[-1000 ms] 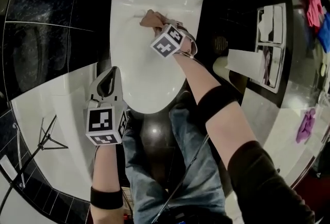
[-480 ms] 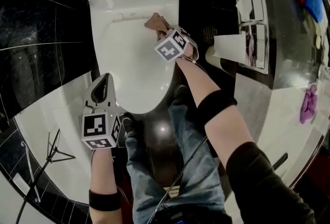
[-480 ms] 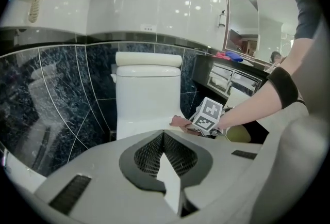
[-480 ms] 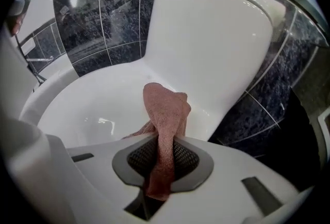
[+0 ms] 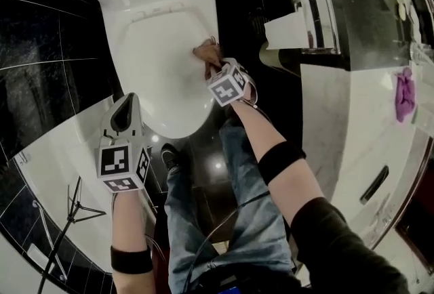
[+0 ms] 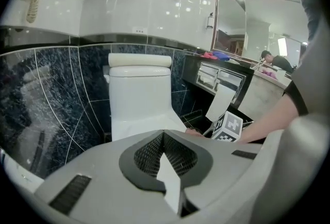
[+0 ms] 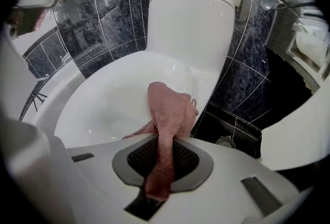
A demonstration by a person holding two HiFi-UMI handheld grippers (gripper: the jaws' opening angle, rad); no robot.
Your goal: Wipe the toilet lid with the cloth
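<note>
While the right gripper [image 7: 162, 165] clamps it, the cloth [image 7: 168, 107] touches the lid [image 7: 111, 99].

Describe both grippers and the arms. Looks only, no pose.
The left gripper and right gripper both have light grey moulded shells, tapering jaws and dark mesh-textured pads. Each carries a white marker cube with black squares. A thin cable runs from the right one. The left wrist wears a dark band. The right arm has a dark elbow band and dark sleeve.
</note>
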